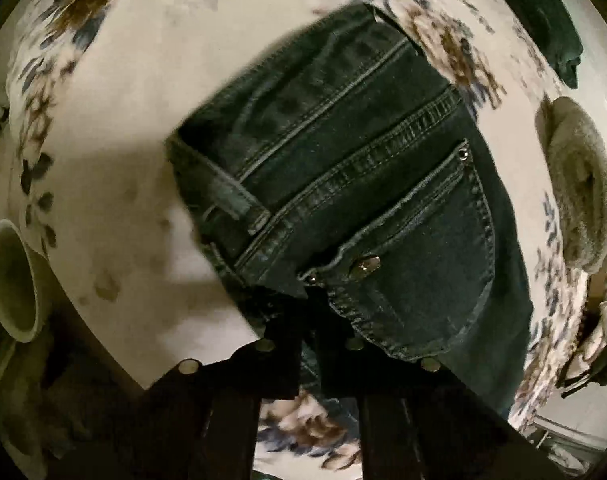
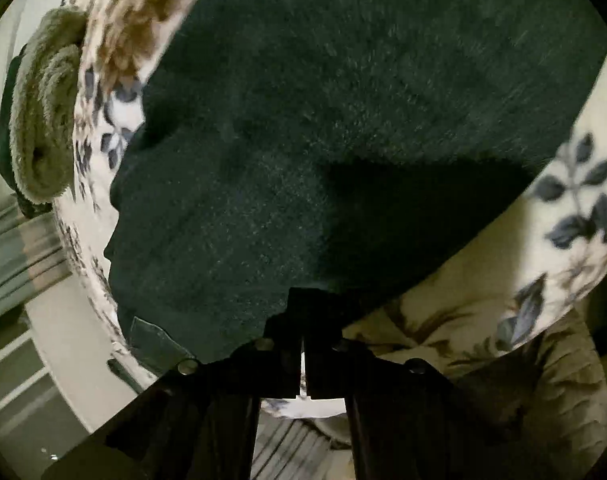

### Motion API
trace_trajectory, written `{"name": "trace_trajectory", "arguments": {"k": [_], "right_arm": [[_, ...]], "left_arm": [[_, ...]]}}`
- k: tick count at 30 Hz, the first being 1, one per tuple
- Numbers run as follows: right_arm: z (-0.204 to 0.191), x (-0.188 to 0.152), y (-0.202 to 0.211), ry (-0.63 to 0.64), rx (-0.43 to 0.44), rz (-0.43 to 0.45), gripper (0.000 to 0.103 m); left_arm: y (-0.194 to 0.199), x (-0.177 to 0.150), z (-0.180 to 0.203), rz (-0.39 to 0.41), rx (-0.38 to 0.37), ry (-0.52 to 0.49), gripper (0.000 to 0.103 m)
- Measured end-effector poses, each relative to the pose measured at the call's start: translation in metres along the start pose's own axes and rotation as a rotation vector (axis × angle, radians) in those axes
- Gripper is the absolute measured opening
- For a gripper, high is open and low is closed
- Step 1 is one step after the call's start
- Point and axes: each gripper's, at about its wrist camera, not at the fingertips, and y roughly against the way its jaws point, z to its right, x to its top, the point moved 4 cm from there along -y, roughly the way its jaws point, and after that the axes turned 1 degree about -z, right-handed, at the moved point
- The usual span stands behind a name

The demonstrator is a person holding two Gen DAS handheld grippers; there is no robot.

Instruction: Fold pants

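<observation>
Dark blue jeans [image 1: 367, 184] lie on a bed with a floral cover [image 1: 135, 128]. In the left wrist view I see the waistband, seams and a back pocket with a metal button [image 1: 365, 265]. My left gripper [image 1: 313, 304] is shut on the jeans' fabric by the pocket's corner. In the right wrist view a dark green fuzzy cloth [image 2: 343, 140] fills most of the frame. My right gripper [image 2: 303, 320] sits at its near edge, jaws almost together with a thin slit between them; nothing shows between them.
A rolled tan towel [image 1: 579, 192] lies at the bed's edge, also in the right wrist view [image 2: 43, 120]. A dark green garment [image 1: 543, 12] lies at the far right. A pale round vessel [image 1: 11, 280] stands left. Floral cover [image 2: 575, 208] shows right of the green cloth.
</observation>
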Motion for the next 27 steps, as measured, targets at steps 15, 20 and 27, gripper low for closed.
{"name": "trace_trajectory", "arguments": {"k": [15, 20, 27], "right_arm": [[0.017, -0.005, 0.031, 0.102, -0.084, -0.078, 0.062], [-0.052, -0.009, 0.028, 0.344, -0.178, -0.081, 0.063], [-0.174, 0.028, 0.000, 0.566, -0.229, -0.045, 0.063]], "left_arm": [[0.044, -0.027, -0.021, 0.018, 0.047, -0.007, 0.000], [0.049, -0.020, 0.029, 0.025, 0.108, -0.201, 0.040], [0.044, -0.004, 0.080, 0.081, 0.089, -0.284, 0.060]]}}
